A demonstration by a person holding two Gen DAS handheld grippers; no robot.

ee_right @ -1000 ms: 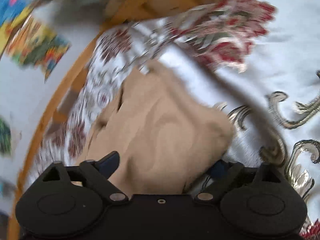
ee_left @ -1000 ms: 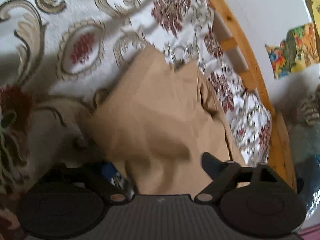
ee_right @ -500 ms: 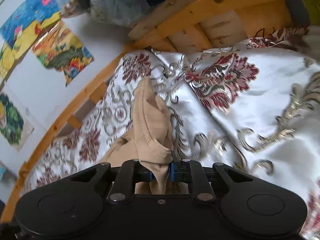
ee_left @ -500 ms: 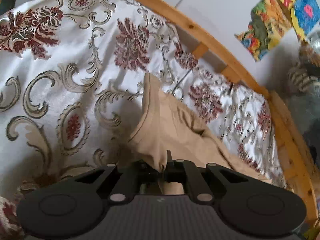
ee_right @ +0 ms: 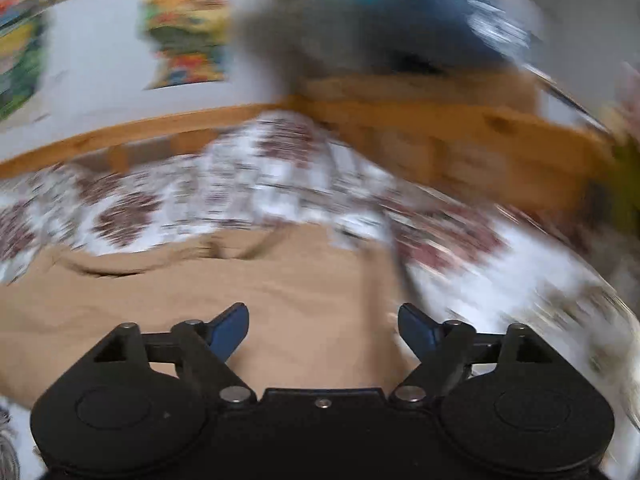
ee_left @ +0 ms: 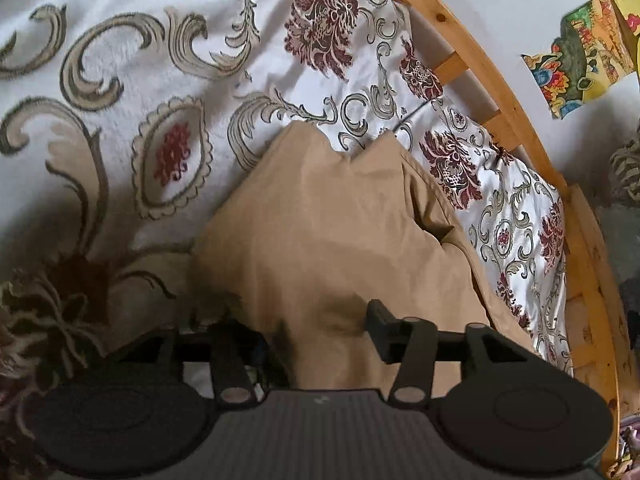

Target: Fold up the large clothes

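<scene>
A tan garment lies partly folded on the patterned bedspread. It also shows in the right wrist view, blurred by motion. My left gripper is open, just above the near edge of the garment, with cloth bulging between the fingers but not clamped. My right gripper is open and empty, low over the tan garment.
A wooden bed rail curves along the far side of the bed, also visible in the right wrist view. Colourful pictures hang on the white wall. Grey and blue bundles sit beyond the rail.
Half a second ago both grippers were shut on the tan garment and held it up. Now both are open and the garment lies on the bed. The right gripper is swinging fast.
</scene>
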